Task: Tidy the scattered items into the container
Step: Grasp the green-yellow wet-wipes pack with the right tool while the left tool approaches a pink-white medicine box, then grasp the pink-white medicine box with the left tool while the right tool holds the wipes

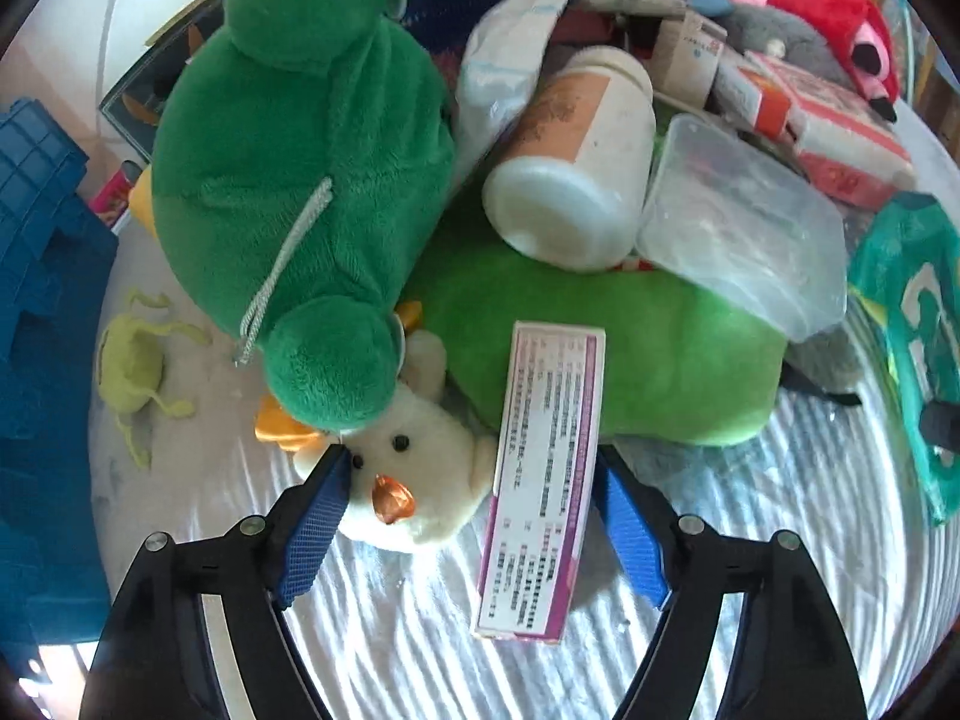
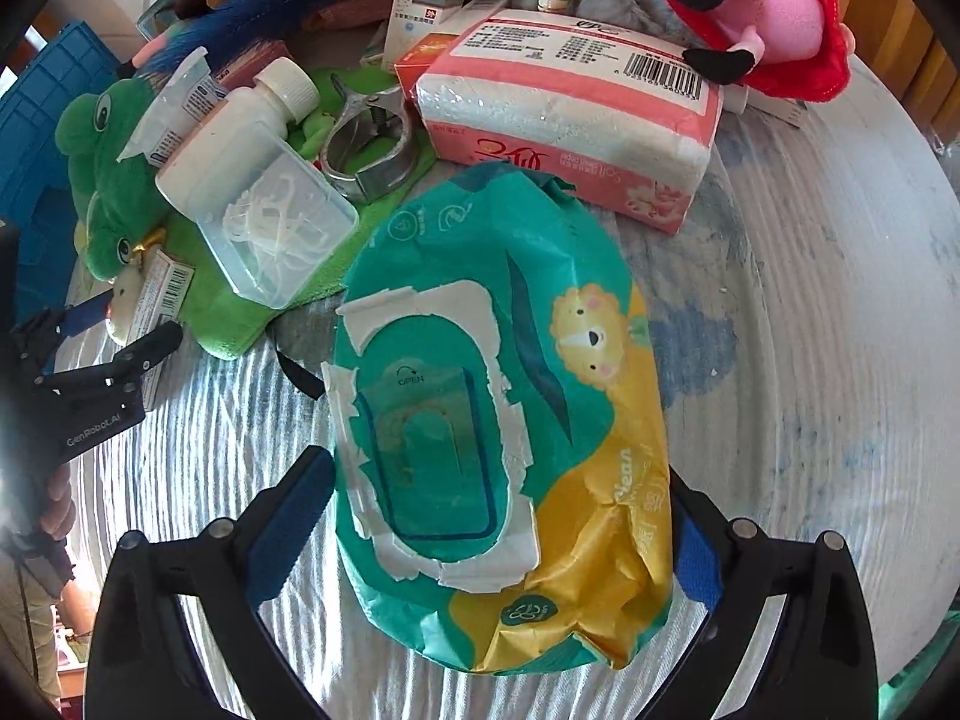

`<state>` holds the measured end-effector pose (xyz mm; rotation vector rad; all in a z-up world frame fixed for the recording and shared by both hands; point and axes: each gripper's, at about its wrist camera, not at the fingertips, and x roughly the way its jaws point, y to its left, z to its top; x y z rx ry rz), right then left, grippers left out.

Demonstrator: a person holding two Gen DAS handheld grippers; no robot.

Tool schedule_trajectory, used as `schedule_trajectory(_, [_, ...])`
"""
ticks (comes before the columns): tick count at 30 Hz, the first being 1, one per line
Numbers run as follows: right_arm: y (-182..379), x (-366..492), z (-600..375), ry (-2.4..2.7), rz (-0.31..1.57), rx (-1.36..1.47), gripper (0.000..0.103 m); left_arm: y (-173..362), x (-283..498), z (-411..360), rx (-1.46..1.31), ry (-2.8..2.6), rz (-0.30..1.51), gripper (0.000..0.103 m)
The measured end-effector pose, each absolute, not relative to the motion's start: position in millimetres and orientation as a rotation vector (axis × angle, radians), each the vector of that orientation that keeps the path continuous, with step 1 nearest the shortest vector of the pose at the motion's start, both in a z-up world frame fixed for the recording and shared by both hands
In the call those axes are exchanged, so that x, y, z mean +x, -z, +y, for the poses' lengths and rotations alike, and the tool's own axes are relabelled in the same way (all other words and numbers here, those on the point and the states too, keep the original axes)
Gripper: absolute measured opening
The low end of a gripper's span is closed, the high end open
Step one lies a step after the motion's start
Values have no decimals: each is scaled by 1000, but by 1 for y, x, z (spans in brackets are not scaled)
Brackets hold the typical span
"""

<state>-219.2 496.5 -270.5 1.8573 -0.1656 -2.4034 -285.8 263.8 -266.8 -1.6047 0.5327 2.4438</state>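
In the left wrist view my left gripper (image 1: pixel 474 468) is open. Its blue pads (image 1: pixel 318 522) straddle a cream plush duck head (image 1: pixel 414 480) and a purple-and-white medicine box (image 1: pixel 543 480) lying on the table. In the right wrist view my right gripper (image 2: pixel 498 480) is open around a teal-and-yellow wet wipes pack (image 2: pixel 510 420), with the pads at the pack's two sides. I cannot tell whether they touch it. The blue crate (image 1: pixel 42 330) stands at the left; it also shows in the right wrist view (image 2: pixel 42 120).
A pile sits behind: green frog plush (image 1: pixel 300 168), white bottle (image 1: pixel 576 162), clear plastic box (image 1: pixel 750 216), pink tissue pack (image 2: pixel 570 114), red-and-pink plush (image 2: pixel 774 6), metal clamp (image 2: pixel 366 144). A small green toy (image 1: pixel 129 366) lies near the crate.
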Motion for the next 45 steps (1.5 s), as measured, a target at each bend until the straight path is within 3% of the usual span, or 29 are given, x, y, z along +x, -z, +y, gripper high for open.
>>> schedule_trajectory(2, [268, -215, 495, 2407, -155, 1854, 101, 256, -278, 263, -1594, -2430, 518, 74])
schedule_trajectory(8, [272, -204, 491, 2389, -105, 1863, 103, 230, -254, 244, -1558, -2380, 370, 73])
schedule_trajectory(15, [271, -189, 500, 2391, -117, 1866, 103, 269, -283, 257, -1616, -2430, 494, 74])
schedule_trajectory(20, [270, -178, 506, 2394, -125, 1867, 102, 240, -267, 250, -1568, -2409, 466, 55])
schedule_trajectory(22, [270, -174, 509, 2394, -129, 1868, 102, 221, -258, 245, -1520, -2415, 449, 59])
schedule_trajectory(26, [269, -168, 512, 2393, -142, 1865, 102, 200, -261, 249, -1426, -2415, 438, 78])
schedule_trajectory(30, [264, -161, 512, 2386, -145, 1848, 102, 242, -280, 259, -1506, -2335, 455, 78])
schedule_trajectory(35, [267, -154, 516, 2372, -132, 1877, 102, 281, -288, 263, -1538, -2377, 638, 78])
schedule_trajectory(37, [264, -151, 517, 2375, -128, 1875, 102, 270, -281, 263, -1518, -2367, 602, 59])
schedule_trajectory(40, [262, -147, 517, 2372, -122, 1881, 102, 254, -278, 264, -1494, -2332, 491, 53])
schedule_trajectory(41, [263, -146, 517, 2368, -117, 1891, 102, 256, -281, 266, -1500, -2326, 472, 55])
schedule_trajectory(43, [264, -142, 519, 2361, -114, 1908, 102, 269, -288, 273, -1503, -2331, 499, 81])
schedule_trajectory(45, [263, -138, 522, 2356, -112, 1920, 102, 272, -288, 273, -1490, -2342, 530, 86])
